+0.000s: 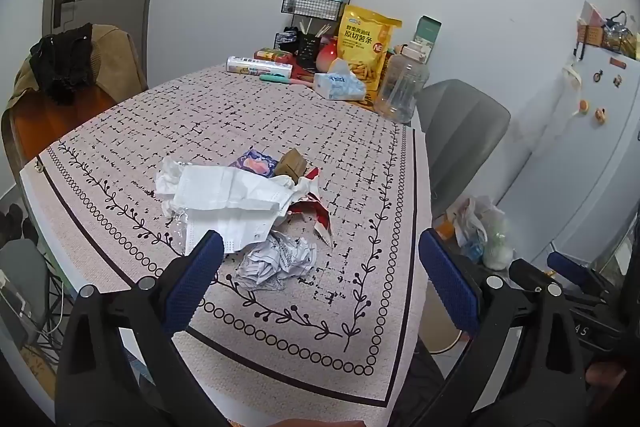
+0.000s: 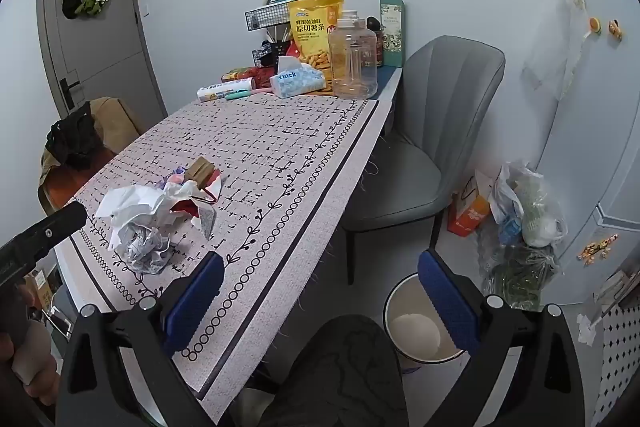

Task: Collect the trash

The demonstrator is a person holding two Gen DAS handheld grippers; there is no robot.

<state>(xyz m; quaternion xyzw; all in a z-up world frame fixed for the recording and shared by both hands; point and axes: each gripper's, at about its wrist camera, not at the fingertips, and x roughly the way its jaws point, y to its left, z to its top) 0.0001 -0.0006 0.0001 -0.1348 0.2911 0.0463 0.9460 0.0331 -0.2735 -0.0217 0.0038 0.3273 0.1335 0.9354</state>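
Both grippers are hanging wide apart and empty: the left gripper (image 1: 320, 283) is hovering over the near end of the table (image 1: 240, 115), the right gripper (image 2: 320, 299) over the table's edge and the bin (image 2: 416, 331) on the floor. Just beyond the left one, the trash pile (image 1: 240, 203) is lying on the tablecloth, a crumpled printed paper (image 1: 280, 259) nearest, a small brown box (image 1: 291, 165) behind.

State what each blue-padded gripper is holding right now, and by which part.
Nothing is held. The left gripper and the right gripper both stand open and empty above the table; the crumpled white printed paper lies untouched on the patterned cloth.
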